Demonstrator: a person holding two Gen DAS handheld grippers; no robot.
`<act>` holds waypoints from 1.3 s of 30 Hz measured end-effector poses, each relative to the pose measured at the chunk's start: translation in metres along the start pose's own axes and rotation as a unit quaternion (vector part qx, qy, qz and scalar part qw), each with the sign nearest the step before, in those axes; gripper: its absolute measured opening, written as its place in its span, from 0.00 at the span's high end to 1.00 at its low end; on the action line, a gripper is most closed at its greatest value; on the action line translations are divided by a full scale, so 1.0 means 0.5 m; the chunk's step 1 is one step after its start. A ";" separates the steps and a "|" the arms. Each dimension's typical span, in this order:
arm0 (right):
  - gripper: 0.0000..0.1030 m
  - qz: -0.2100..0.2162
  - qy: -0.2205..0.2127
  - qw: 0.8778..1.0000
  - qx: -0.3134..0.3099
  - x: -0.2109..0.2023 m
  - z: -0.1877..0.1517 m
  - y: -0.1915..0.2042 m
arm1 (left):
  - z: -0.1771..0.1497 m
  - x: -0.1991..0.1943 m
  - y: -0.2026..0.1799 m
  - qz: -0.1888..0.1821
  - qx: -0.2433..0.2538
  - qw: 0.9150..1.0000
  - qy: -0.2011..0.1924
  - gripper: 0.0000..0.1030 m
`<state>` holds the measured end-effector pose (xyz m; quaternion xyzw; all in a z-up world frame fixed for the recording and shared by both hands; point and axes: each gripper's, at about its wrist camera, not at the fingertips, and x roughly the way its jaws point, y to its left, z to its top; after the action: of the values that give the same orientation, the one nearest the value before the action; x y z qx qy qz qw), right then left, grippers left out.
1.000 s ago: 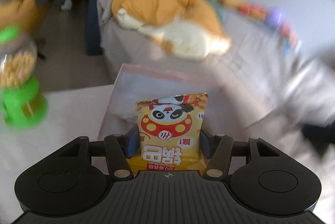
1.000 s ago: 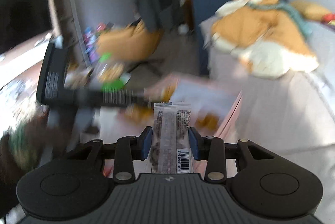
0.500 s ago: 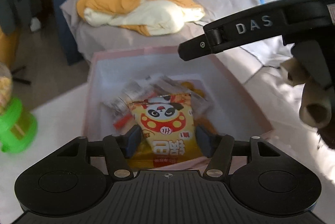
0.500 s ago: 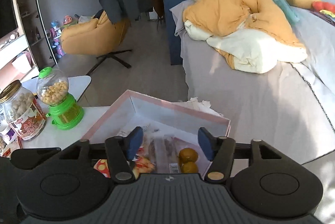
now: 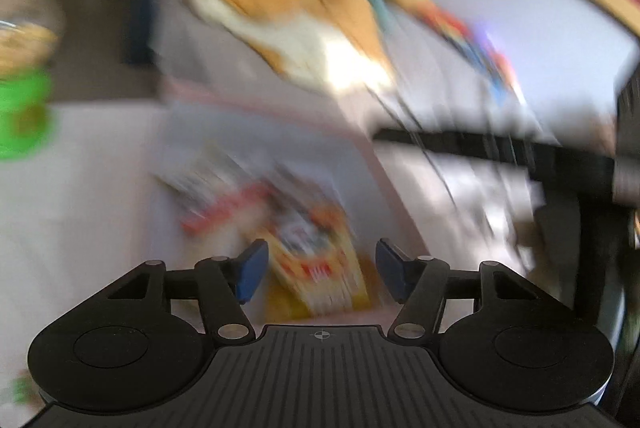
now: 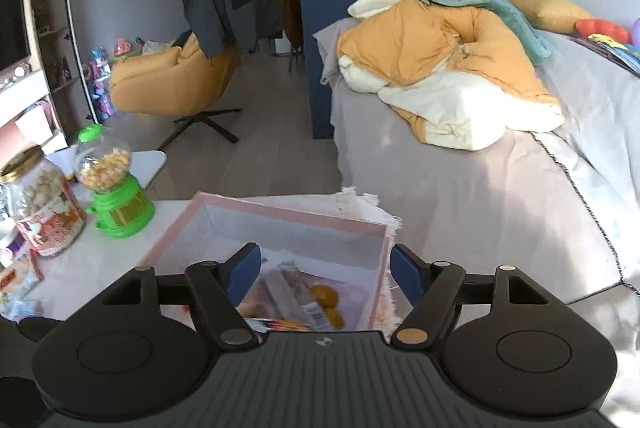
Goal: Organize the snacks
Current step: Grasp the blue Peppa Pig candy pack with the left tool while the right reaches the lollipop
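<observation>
Yellow panda snack pack (image 5: pixel 316 268) lies in the pink-rimmed box (image 6: pixel 280 214) on the white table, among other wrappers and small orange fruits (image 6: pixel 325 295). Left gripper (image 5: pixel 318 266) above it, jaws opening, pads clear of the pack; view blurred. Right gripper (image 6: pixel 325 270) over the box's near right corner, jaws opening, nothing gripped. Green candy dispenser (image 6: pixel 114 184) and nut jar (image 6: pixel 40 206) stand left of box.

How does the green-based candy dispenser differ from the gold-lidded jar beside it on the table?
The candy dispenser has a green cap and base under a round clear globe of yellow pieces; the jar is wider, with a gold lid and a printed label over paler contents. The dispenser stands nearer the pink box. Both are clear, upright and closed.
</observation>
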<state>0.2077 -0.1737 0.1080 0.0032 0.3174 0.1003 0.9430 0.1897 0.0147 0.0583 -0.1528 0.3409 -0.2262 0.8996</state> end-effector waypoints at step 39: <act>0.18 0.192 0.101 0.954 -0.207 -0.006 -0.199 0.432 | -0.210 -0.358 0.326 0.209 0.021 0.977 -0.025 0.32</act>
<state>0.1054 0.0314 0.0454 -0.1417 0.3765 0.3426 0.8490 0.0483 0.2324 0.0100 -0.0649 0.3383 -0.0359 0.9381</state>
